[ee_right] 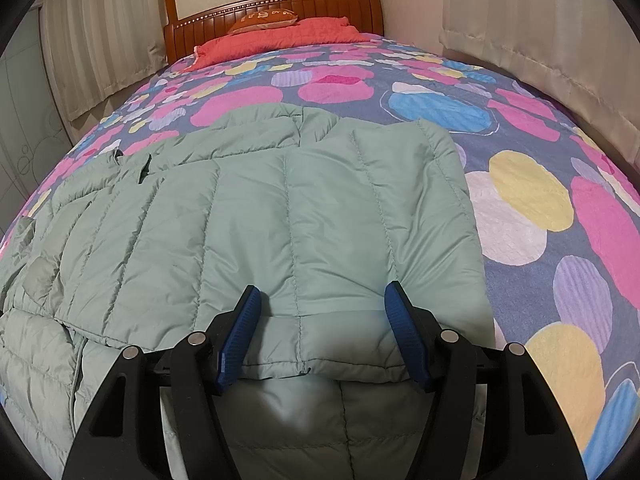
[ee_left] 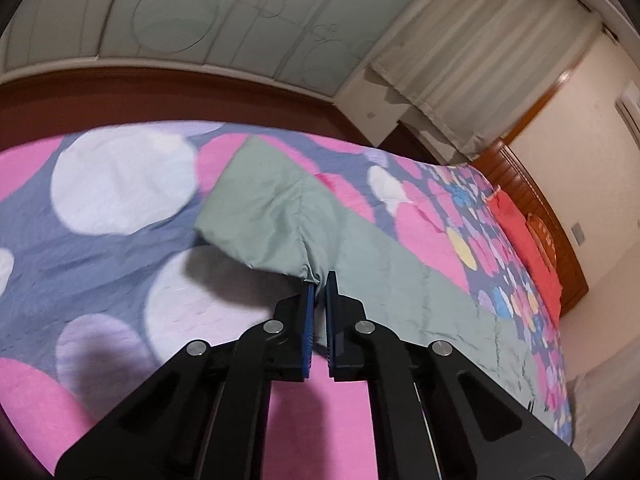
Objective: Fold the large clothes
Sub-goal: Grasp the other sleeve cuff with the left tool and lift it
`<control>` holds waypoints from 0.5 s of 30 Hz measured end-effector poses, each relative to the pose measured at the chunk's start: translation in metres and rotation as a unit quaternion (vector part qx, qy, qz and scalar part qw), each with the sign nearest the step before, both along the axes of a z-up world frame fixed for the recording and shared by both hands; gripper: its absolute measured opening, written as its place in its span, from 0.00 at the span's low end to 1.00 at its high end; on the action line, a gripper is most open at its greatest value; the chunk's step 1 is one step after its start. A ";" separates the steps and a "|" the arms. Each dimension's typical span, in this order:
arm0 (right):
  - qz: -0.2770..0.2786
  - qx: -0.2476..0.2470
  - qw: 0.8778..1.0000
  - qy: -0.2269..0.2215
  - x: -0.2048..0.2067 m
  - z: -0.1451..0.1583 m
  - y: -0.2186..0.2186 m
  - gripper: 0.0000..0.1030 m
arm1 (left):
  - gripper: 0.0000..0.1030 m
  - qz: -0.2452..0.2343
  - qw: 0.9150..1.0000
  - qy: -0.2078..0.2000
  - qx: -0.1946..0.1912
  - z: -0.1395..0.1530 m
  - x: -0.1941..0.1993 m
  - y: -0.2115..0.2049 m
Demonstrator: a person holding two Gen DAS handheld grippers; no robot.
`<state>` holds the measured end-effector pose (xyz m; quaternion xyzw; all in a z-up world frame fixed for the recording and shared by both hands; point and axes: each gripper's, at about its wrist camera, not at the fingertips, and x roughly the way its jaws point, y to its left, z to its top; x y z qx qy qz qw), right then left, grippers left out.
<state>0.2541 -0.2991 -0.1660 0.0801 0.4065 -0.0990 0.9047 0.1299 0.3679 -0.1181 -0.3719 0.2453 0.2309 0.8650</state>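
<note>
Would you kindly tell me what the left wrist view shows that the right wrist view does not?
Only the left wrist view shows the left gripper shut on a lifted fold of the pale green quilted jacket. Only the right wrist view shows the right gripper open over the jacket's hem, plus the orange cushion. Both show the jacket, the circle-patterned bedspread and the wooden headboard.

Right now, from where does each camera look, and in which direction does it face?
Left wrist: sits behind the left claw, facing across the bed toward a glass wardrobe; its fingers pinch the jacket.
Right wrist: sits behind the right claw, facing the headboard; its open fingers straddle the jacket hem.
Both show the green jacket, bedspread and red pillow.
</note>
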 end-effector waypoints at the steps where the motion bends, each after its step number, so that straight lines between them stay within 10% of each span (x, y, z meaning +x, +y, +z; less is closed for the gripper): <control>1: 0.000 0.000 1.000 0.000 0.000 0.000 0.000 0.62 | 0.04 -0.005 1.000 -0.001 0.004 0.003 0.004 -0.004; 15: -0.001 0.008 1.000 -0.005 0.000 0.003 -0.003 0.62 | 0.03 -0.209 0.972 -0.033 0.107 0.050 0.078 -0.178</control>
